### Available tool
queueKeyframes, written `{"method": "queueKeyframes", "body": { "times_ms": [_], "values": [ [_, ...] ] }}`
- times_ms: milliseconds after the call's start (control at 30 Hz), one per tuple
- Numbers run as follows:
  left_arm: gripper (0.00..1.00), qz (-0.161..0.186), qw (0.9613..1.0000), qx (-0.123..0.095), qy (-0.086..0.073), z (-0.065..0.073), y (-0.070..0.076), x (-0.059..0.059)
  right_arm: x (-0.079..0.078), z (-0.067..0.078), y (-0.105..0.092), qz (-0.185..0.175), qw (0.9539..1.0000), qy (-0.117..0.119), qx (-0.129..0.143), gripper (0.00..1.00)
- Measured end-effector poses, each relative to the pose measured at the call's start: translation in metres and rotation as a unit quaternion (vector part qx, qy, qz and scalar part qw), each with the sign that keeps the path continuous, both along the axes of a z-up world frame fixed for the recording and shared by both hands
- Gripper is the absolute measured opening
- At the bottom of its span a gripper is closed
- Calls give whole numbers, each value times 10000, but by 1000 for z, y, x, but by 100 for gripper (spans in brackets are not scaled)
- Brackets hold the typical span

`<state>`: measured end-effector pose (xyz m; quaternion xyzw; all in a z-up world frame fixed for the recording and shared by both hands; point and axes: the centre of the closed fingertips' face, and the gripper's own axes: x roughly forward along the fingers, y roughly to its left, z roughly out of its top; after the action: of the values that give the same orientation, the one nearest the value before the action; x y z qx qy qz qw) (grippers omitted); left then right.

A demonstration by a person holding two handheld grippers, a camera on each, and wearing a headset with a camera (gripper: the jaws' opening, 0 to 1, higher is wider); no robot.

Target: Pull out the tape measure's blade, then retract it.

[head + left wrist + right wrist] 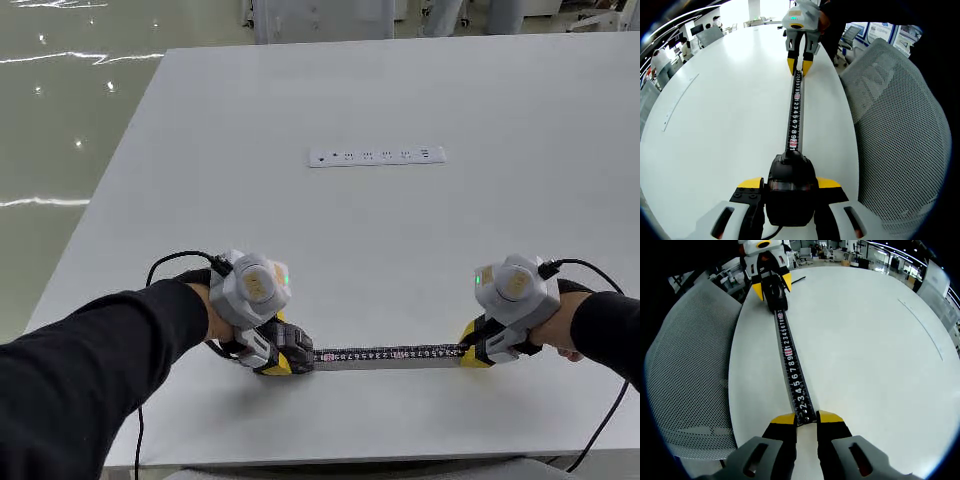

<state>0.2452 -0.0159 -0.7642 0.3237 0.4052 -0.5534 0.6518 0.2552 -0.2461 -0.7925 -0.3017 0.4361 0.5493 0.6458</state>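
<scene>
While a grey mesh chair sits right up against the near edge of the tabletop, the tape measure is just past that edge. Its black case is clamped between the jaws of the left hand-held gripper, a yellow tip on either side. The blade is out and runs low along the tabletop, numbers facing up, roughly parallel to the near edge. So the long axis goes straight left to right, from one gripper to the other, and the case's mouth points at the right hand-held gripper. That one is closed down narrow on the blade's end, pinching it between its yellow tips. Farther back, well apart from the tape, a white power strip lies flat, also running left to right. Past the tabletop there's shiny floor.
</scene>
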Motion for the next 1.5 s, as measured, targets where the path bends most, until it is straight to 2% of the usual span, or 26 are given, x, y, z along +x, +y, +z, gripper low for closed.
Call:
{"method": "queueKeyframes", "body": {
  "times_ms": [1500],
  "values": [
    [34, 9, 10000, 9, -2, 1, 0, 0, 1, 0, -14, -76, 10000, 20, -7, 10]
  ]
}}
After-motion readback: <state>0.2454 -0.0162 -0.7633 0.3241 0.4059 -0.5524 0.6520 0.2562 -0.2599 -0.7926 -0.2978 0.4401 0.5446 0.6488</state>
